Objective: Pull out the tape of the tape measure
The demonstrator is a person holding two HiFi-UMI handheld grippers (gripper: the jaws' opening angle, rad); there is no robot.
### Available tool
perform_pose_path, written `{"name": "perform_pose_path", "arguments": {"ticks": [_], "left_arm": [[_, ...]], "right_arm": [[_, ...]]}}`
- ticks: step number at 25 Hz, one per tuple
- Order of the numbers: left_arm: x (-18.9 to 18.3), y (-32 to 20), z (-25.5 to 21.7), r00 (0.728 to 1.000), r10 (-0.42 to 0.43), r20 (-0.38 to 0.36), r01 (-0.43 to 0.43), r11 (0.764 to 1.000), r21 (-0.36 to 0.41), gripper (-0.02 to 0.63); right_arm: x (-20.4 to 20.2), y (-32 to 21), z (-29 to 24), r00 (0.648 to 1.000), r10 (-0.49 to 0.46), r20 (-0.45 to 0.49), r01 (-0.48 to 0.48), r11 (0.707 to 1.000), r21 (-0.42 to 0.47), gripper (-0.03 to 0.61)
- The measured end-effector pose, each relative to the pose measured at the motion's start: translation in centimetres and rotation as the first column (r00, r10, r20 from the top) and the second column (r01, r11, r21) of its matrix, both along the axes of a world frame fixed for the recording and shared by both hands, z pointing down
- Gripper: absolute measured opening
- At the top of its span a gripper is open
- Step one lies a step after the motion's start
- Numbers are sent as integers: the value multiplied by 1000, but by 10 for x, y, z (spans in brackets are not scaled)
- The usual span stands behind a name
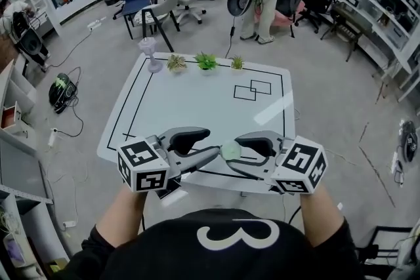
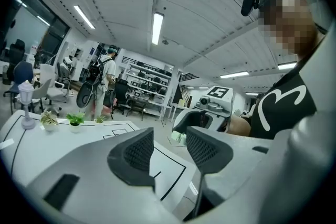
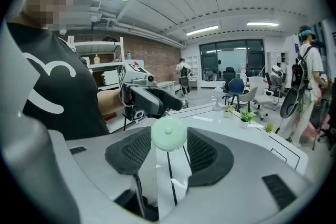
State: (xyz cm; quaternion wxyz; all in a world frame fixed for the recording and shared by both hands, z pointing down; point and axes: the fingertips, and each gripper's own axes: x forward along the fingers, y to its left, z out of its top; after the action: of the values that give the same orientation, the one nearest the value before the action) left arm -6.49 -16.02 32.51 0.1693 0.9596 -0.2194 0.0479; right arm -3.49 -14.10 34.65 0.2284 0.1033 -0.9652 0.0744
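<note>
Clamping the pale green tape measure (image 3: 168,134) is the right claw (image 3: 169,155); left claw (image 2: 169,151), empty and apart, has it dead ahead.

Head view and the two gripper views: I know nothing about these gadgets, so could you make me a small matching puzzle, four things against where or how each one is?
1. pale green round tape measure
2. left gripper
3. three small green potted plants
4. pale lilac goblet-shaped object

a. in a row at the far edge of the white table
b. between the fingers of the right gripper
c. fingers apart, gripping nothing
d. at the table's far left corner

Pairs: 1-b, 2-c, 3-a, 4-d
</note>
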Motion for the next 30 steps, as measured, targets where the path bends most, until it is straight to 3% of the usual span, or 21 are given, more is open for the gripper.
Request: {"name": "perform_pose_path", "arguments": {"ticks": [3,13,30], "left_arm": [[9,-1,-2,999,10,35,-11,1000,18,190],[40,12,4,987,115,113,-124,990,74,32],[65,8,25,976,66,205,-85,993,86,12]], "right_arm": [[6,-1,-6,999,-40,3,40,999,4,218],[25,-2,-6,990,-137,-14,137,990,38,218],[52,-7,13,994,-104,-13,105,993,46,218]]}}
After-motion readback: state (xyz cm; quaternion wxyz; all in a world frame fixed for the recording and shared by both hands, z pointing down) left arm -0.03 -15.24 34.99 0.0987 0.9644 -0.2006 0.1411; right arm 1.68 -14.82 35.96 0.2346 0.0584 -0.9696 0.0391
